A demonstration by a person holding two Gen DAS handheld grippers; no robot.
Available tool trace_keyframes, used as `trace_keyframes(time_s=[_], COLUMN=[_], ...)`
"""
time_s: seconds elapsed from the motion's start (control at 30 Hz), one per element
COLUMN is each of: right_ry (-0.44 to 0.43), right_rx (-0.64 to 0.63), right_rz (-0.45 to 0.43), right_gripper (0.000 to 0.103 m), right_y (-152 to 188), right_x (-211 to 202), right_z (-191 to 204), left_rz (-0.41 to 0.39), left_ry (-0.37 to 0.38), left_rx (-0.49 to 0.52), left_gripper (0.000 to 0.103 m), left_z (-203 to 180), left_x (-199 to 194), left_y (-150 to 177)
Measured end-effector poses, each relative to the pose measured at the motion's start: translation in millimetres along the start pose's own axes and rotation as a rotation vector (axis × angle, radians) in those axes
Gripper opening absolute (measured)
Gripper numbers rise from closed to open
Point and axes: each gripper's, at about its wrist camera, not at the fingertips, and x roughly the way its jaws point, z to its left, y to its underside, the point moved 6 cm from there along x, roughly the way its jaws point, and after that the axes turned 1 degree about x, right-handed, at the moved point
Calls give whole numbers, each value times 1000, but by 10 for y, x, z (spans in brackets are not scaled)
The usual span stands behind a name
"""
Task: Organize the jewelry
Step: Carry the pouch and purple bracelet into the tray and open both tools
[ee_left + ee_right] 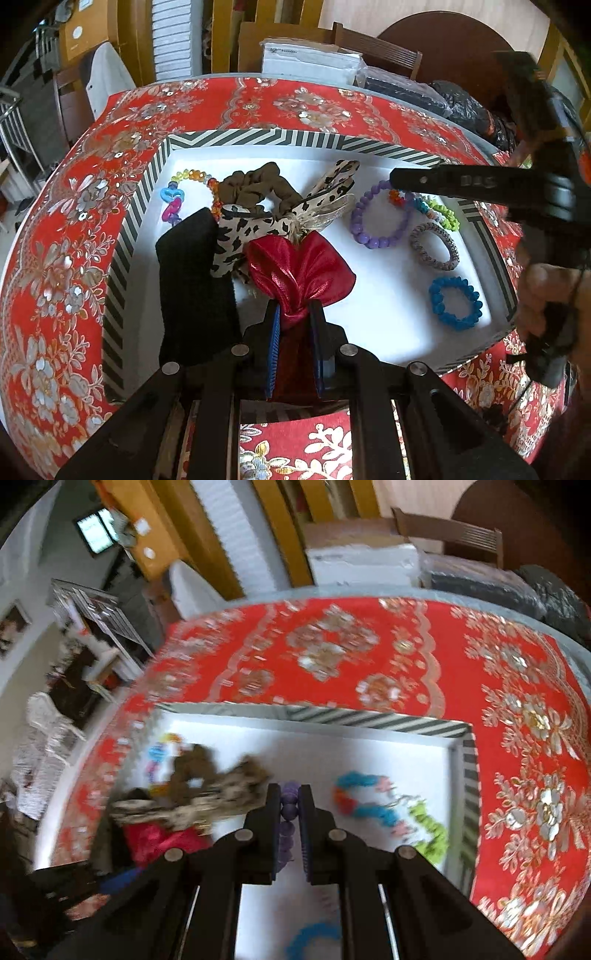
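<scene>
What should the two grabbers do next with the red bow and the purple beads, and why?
Probably lower and let go. The left gripper pinches the red bow and the right gripper pinches the purple bead bracelet, both already over the striped tray where the other pieces lie.

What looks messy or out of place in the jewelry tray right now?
In the striped tray, the hair pieces on the left lie heaped: the leopard bow overlaps the brown scrunchie and black band. The bracelets on the right lie mostly apart. Nothing looks spilled or broken.
</scene>
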Motion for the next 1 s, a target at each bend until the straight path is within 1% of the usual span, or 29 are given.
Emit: trace_keyframes(time_s=[0.07,0.23,0.4,0.47,0.53,0.6,0.63,0.7,0.77,0.83,0.87,0.9,1.0], right_ry=[32,72,64,66,58,43,33,4,8,8,12,20,41], right_rx=[-16,-2,15,11,32,56,66,68,55,44,41,39,45], right_rz=[3,3,3,1,11,11,8,4,-1,-12,-22,-30,-43], right_gripper=[10,10,10,10,16,28,29,29,30,36,43,47,49], right_y=[-33,-116,-165,-155,-132,-107,-83,-33,39,115,153,189,306], right_x=[87,248,349,315,262,184,112,-7,-140,-279,-346,-405,-525], right_z=[-24,-57,-34,-26,-45,-64,-68,-53,-40,-21,-15,-15,-28], left_rz=[0,5,4,10,10,2,-3,-9,-17,-31,-37,-43,-47], left_ry=[1,-2,-19,-26,-23,-9,-2,-11,-17,-20,-22,-22,-21], left_rx=[4,10,20,20,18,7,3,6,9,3,-1,-5,2], left_gripper=[11,11,11,15,24,28,30,30,30,31,31,31,31], left_z=[-16,-46,-32,-30,-30,-25,-20,-19,-22,-22,-20,-22,-53], left_x=[10,71,103,110,115,105,97,84,52,-4,-27,-54,-109], left_y=[5,18,16,28,25,21,17,7,4,1,-1,0,12])
